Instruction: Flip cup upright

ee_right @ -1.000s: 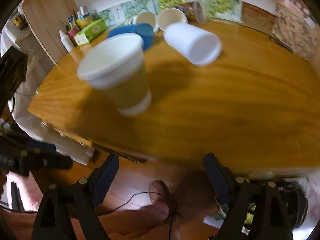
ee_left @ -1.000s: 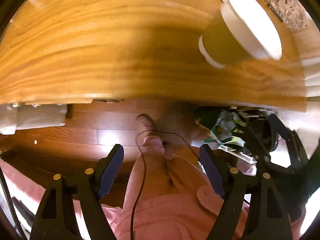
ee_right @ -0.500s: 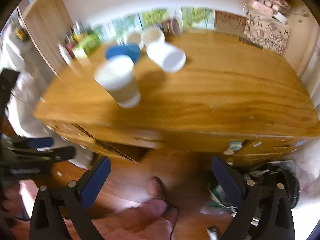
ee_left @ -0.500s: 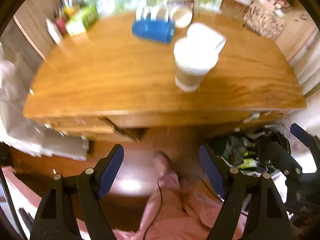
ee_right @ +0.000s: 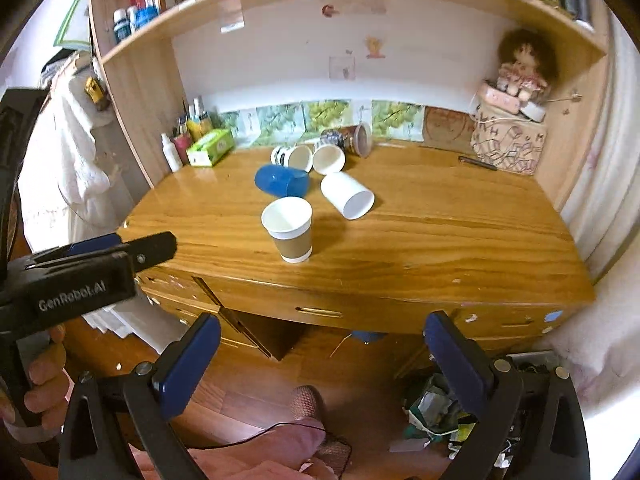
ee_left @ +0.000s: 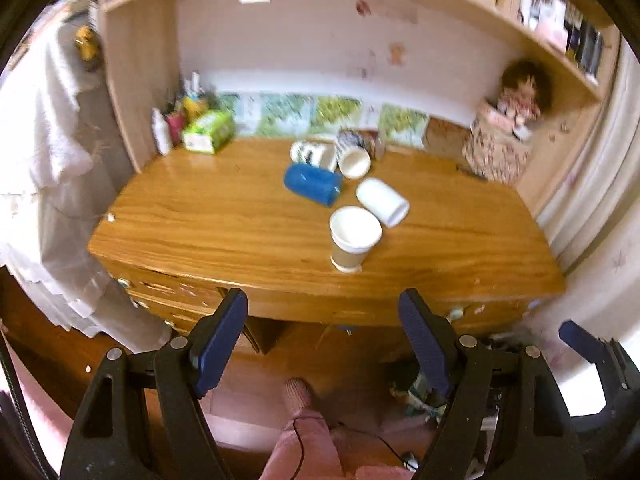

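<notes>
From the left wrist view, the left gripper point(ee_left: 323, 328) hangs over the floor short of the wooden desk point(ee_left: 240, 216), its blue-padded jaws spread wide with nothing between them. The brown-sleeved paper cup point(ee_left: 353, 240) stands upright near the desk's front edge, mouth up and white inside. Just behind it a white cup point(ee_left: 382, 201) lies on its side, with a blue cup point(ee_left: 313, 183) also on its side to the left (two more tipped cups sit farther back, blurred). A green tissue box point(ee_left: 208, 132) rests at the back left corner.

From the right wrist view, the right gripper point(ee_right: 320, 344) is likewise held back from the desk point(ee_right: 440, 232), jaws wide apart and empty. The paper cup point(ee_right: 289, 229) is upright on the desk, apart from both grippers. The white cup point(ee_right: 347, 195) and blue cup point(ee_right: 281, 181) lie behind it. The left gripper point(ee_right: 132, 250) shows at the left edge, held in the person's hand point(ee_right: 40, 392). A doll point(ee_right: 522, 66) sits at the back right.
</notes>
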